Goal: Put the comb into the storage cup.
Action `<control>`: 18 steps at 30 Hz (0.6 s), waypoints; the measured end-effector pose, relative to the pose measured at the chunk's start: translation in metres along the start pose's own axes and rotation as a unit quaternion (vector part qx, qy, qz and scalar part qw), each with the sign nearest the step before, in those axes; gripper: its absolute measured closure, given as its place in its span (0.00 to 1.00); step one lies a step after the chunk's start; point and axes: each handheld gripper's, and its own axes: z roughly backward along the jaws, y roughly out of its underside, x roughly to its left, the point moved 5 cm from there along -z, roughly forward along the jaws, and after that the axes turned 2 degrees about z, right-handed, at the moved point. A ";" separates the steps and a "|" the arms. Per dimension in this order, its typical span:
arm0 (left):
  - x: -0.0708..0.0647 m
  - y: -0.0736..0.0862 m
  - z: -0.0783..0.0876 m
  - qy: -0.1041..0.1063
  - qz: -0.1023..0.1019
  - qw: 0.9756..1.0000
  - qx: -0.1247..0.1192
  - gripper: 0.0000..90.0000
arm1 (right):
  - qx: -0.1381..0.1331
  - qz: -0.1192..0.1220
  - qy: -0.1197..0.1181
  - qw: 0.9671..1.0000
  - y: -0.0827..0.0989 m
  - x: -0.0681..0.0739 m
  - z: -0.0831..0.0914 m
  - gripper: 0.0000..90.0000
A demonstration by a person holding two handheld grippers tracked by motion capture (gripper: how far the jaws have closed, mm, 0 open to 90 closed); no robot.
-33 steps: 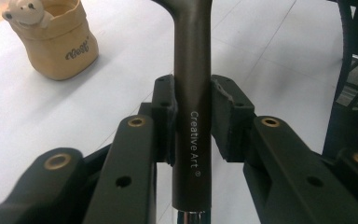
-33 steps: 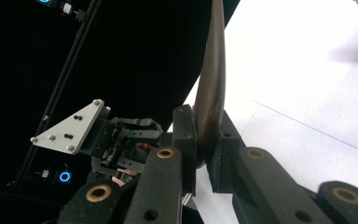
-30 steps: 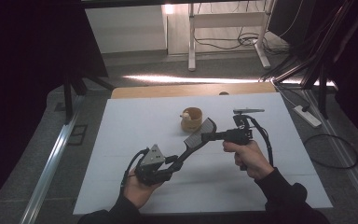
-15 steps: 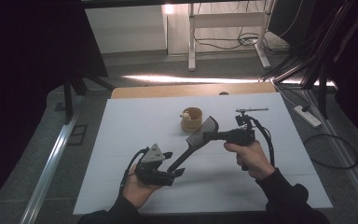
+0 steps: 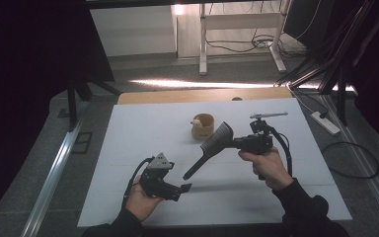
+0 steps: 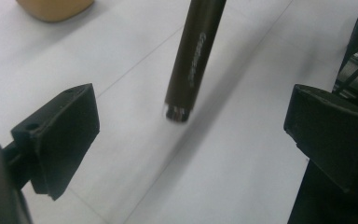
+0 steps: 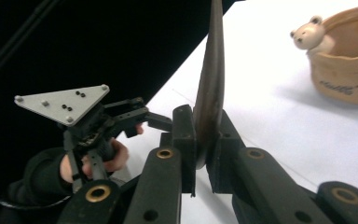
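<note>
A dark brown tool with a flat wide head (image 5: pixel 218 137) and a long round handle (image 6: pixel 193 56) hangs slanted above the white table. My right gripper (image 5: pixel 238 143) (image 7: pixel 204 126) is shut on the thin head, held edge-on between its jaws. My left gripper (image 5: pixel 185 186) (image 6: pixel 191 126) sits low at the front left. Its jaws have just been opening and now stand wide apart. The handle's metal-tipped end (image 6: pixel 177 113) hovers ahead between them, touching neither pad.
A tan cup (image 5: pixel 203 127) (image 7: pixel 349 70) with a small bear figure (image 7: pixel 307 35) on its rim stands at the table's middle back. The white tabletop (image 5: pixel 128 148) ends in a wooden strip at the far edge. Cables and a power strip (image 5: pixel 325 123) lie on the floor at right.
The left gripper's jaws have opened and let go of the handle's end. The right gripper still grips the head, and the tool has barely shifted.
</note>
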 end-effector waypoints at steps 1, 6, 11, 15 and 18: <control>0.001 0.001 0.001 0.000 0.002 1.000 0.003 0.03 | 0.000 0.003 0.003 1.000 0.000 0.000 0.001 0.93; 0.006 0.005 0.006 -0.003 0.014 1.000 -0.001 0.02 | -0.002 0.010 0.015 1.000 -0.001 0.000 0.003 0.93; 0.009 0.009 0.012 -0.004 0.020 1.000 -0.004 0.00 | -0.002 0.017 0.023 1.000 -0.001 0.000 0.004 0.93; 0.011 0.013 0.019 -0.005 0.029 1.000 -0.009 0.00 | -0.001 0.023 0.031 0.999 -0.002 0.001 0.006 0.93; 0.012 0.017 0.024 -0.008 0.031 0.999 -0.010 0.00 | -0.003 0.024 0.034 0.999 -0.003 0.001 0.007 0.93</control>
